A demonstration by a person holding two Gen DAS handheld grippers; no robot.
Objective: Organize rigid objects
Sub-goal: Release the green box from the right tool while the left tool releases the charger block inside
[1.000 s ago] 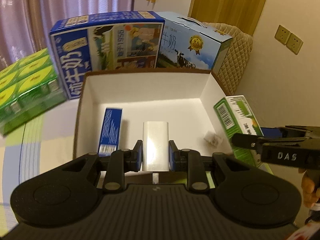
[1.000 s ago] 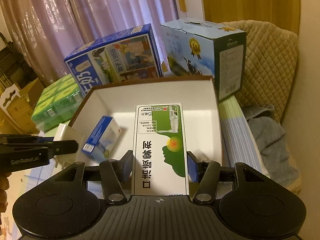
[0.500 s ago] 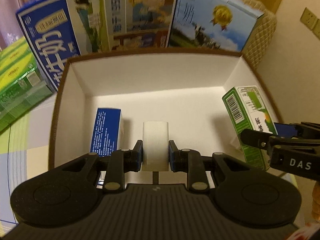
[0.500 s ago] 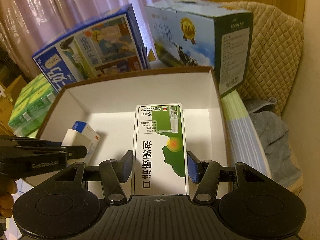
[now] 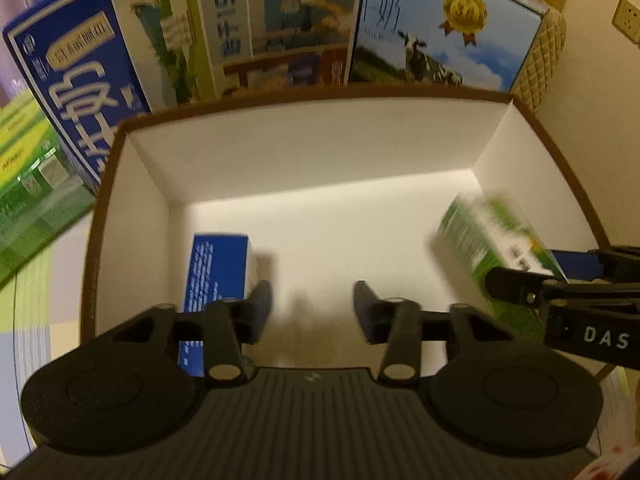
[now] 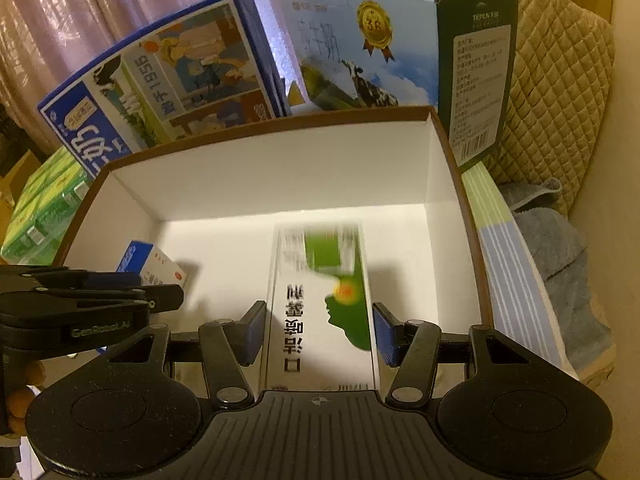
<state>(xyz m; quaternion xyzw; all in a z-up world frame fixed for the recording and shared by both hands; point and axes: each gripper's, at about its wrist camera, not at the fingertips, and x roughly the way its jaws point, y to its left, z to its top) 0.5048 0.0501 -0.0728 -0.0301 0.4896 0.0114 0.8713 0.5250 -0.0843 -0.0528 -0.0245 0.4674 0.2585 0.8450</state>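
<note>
The open box [image 5: 312, 148] is matt white cardboard inside with a brown rim. Glossy printed cardboard covers the milk cartons [image 6: 400, 40] at the top and the green-and-white carton [image 6: 320, 320]. The hand-held gripper [image 5: 312, 312] is matt black plastic, ribbed at the base. At right, a quilted beige cloth [image 6: 560, 80].

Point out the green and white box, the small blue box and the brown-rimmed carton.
green and white box [image 6: 320, 320]: right wrist view, printed top face.
small blue box [image 5: 216, 272]: left wrist view, blue face.
brown-rimmed carton [image 6: 280, 172]: right wrist view, far inner wall.
</note>
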